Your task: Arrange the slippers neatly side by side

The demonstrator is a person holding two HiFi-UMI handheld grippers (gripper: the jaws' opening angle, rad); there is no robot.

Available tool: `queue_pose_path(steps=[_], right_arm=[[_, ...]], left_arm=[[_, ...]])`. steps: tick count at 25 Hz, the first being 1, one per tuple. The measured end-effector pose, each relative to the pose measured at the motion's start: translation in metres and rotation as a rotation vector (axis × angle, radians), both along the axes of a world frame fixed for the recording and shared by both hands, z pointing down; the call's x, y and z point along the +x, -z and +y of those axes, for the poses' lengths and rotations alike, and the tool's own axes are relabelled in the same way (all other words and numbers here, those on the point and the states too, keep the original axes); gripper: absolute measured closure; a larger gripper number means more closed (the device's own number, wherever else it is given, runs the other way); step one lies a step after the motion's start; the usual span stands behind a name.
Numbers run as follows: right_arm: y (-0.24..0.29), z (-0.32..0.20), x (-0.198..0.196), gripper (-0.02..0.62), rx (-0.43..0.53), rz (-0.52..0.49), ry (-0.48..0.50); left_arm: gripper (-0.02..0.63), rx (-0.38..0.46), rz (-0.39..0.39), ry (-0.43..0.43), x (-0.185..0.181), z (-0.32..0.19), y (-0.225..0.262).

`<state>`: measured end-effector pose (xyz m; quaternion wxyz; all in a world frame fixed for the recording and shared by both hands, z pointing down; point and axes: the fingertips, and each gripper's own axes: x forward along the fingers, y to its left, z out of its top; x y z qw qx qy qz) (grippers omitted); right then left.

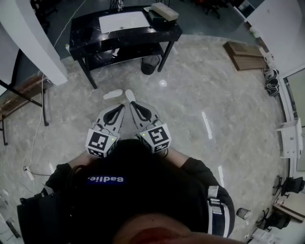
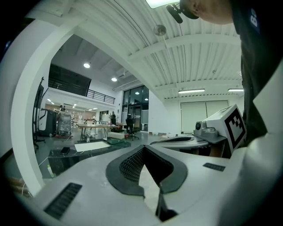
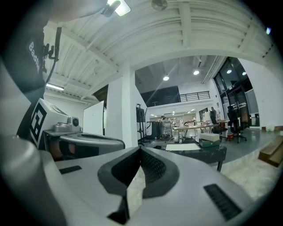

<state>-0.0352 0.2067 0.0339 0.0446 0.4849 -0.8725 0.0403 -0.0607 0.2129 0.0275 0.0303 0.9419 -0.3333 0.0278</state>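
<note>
Two white slippers lie on the pale marble floor in front of the black table: the left slipper (image 1: pixel 113 94) lies crosswise and the right slipper (image 1: pixel 129 95) points away from me, their near ends close together. My left gripper (image 1: pixel 121 106) and right gripper (image 1: pixel 132 104) are held side by side close to my body, above the floor and just short of the slippers. Both are shut on nothing. In the left gripper view the left gripper (image 2: pixel 142 147) has its jaw tips together, and so does the right gripper (image 3: pixel 140 148) in its own view. Neither gripper view shows the slippers.
A black table (image 1: pixel 86 33) with a white sheet (image 1: pixel 123 21) and a box (image 1: pixel 164 11) stands beyond the slippers, with a dark bin (image 1: pixel 150 65) under it. A white pillar (image 1: pixel 33 40) rises at the left. Wooden boards (image 1: pixel 244 55) lie at the far right.
</note>
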Motion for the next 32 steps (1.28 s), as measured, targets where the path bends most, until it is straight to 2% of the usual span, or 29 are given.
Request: queue_pose_path(steps=[11, 15, 32], right_arm=[[-0.005, -0.002, 0.021, 0.595, -0.019, -0.049, 0.0], [-0.005, -0.003, 0.037, 0.595, -0.028, -0.061, 0.013], [-0.021, -0.019, 0.098, 0.595, -0.039, -0.112, 0.118]], left_arm=[[0.606, -0.031, -0.022, 0.008, 0.015, -0.003, -0.008], [0.606, -0.032, -0.061, 0.017, 0.027, -0.004, -0.011], [0.606, -0.045, -0.105, 0.167, 0.078, -0.019, -0.018]])
